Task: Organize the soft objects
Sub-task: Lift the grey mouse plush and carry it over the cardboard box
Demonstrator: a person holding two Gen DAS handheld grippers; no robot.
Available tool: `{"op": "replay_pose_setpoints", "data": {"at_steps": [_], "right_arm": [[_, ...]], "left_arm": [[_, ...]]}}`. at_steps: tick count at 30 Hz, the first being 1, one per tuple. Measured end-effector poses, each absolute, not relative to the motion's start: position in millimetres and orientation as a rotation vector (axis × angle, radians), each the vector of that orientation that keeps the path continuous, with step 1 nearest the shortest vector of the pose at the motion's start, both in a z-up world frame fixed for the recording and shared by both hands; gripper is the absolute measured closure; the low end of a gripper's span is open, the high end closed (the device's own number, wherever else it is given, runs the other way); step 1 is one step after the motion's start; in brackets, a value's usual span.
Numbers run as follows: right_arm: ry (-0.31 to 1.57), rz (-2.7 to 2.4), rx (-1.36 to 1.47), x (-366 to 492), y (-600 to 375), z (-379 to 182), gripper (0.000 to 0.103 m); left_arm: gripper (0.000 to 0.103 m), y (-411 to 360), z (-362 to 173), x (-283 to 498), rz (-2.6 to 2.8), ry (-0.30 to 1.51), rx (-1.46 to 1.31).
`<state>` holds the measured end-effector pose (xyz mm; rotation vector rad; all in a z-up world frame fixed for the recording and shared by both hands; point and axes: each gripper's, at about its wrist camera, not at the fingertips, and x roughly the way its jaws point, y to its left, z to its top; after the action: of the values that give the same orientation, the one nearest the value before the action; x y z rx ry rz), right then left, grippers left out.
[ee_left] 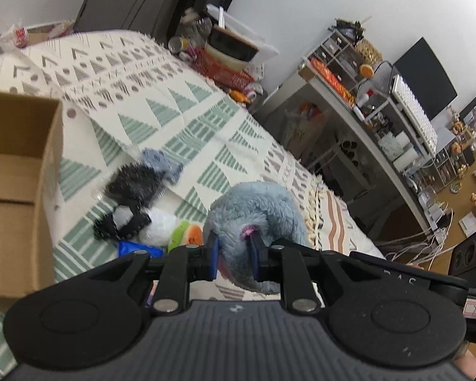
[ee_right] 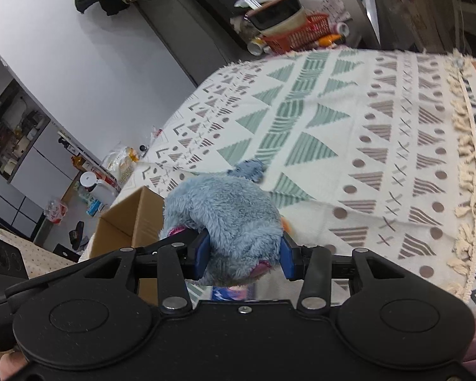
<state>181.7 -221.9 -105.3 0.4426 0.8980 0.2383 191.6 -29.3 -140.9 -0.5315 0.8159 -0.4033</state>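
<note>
Plush toy: blue-grey plush toy [ee_left: 254, 209] held above the patterned blanket [ee_left: 181, 108], pinched from both sides at once.
Cardboard box: cardboard box [ee_left: 19, 171] stands open at far left on the blanket.
Toy pile: black-and-white plush [ee_left: 133, 219] lies just right of the box — a smaller blue plush [ee_left: 161, 162] sits behind it.
Left gripper: left gripper [ee_left: 234, 250] clamps the blue-grey fur between its blue pads [ee_left: 214, 254].
Right gripper: right gripper [ee_right: 244, 255] squeezes the same toy's thick body — fur bulges between the fingers.
Desk: cluttered desk [ee_left: 380, 133] at far right, well apart from the toys.
</note>
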Motion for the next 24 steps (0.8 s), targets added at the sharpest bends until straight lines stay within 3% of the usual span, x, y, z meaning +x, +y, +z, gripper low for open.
{"op": "replay_pose_setpoints", "data": {"at_steps": [10, 24], "right_arm": [[0.850, 0.273, 0.394, 198.3, -166.7, -83.1, 0.060], [0.865, 0.348, 0.343, 227.0, -75.8, -91.5, 0.060]], "left_arm": [[0.084, 19.4, -119.5, 195.6, -0.345, 0.737, -0.561], [0.084, 99.9, -133.7, 201.8, -0.213, 0.697, -0.660]]}}
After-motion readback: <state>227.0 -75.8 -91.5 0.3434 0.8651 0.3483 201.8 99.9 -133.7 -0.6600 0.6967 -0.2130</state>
